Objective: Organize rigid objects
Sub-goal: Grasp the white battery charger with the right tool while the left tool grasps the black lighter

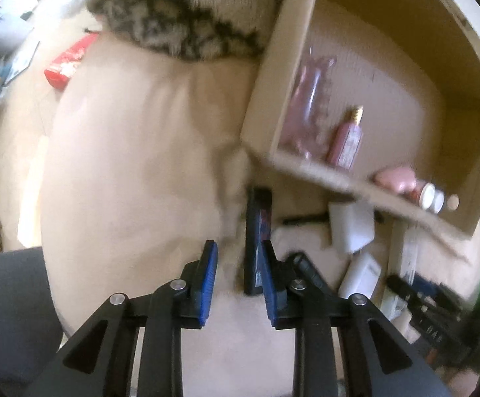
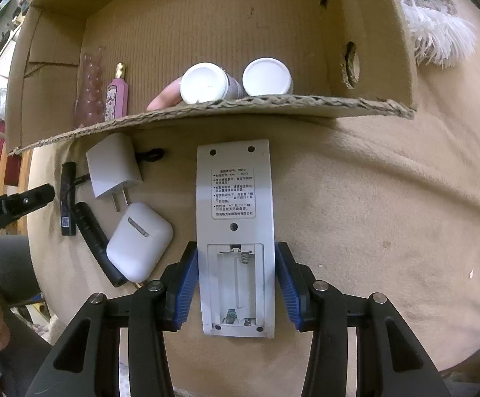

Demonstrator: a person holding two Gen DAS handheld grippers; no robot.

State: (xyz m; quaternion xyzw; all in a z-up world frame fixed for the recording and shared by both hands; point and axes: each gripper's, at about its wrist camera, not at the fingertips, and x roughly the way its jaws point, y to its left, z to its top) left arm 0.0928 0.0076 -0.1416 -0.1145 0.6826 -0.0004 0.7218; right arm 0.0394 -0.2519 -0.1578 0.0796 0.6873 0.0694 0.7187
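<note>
Progress check, sorting rigid items into the cardboard box [image 2: 372,106].

Already in the box: a pink perfume bottle [image 2: 117,94], a clear pinkish bottle [image 2: 91,89] beside it, two white-capped jars [image 2: 203,82], and something pink behind them that I cannot identify.

Still outside, on the beige blanket [image 2: 372,198] in front of the box: white remote [image 2: 235,205] lying back-up with its battery bay uncovered, white charger plug [image 2: 112,168], white earbud case [image 2: 139,241], a black stick-shaped item [image 2: 68,198] and a black cylinder [image 2: 98,244].

Right tool [image 2: 236,284]: jaws straddle the remote's lower end, pads just beside its edges with a sliver of gap; I judge it not yet gripped.

Left tool [image 1: 238,281]: jaws partly spread, nothing between them; a dark flat item [image 1: 256,231] stands just beyond its right finger.

Estimate: roughly half done; five or six items remain.
</note>
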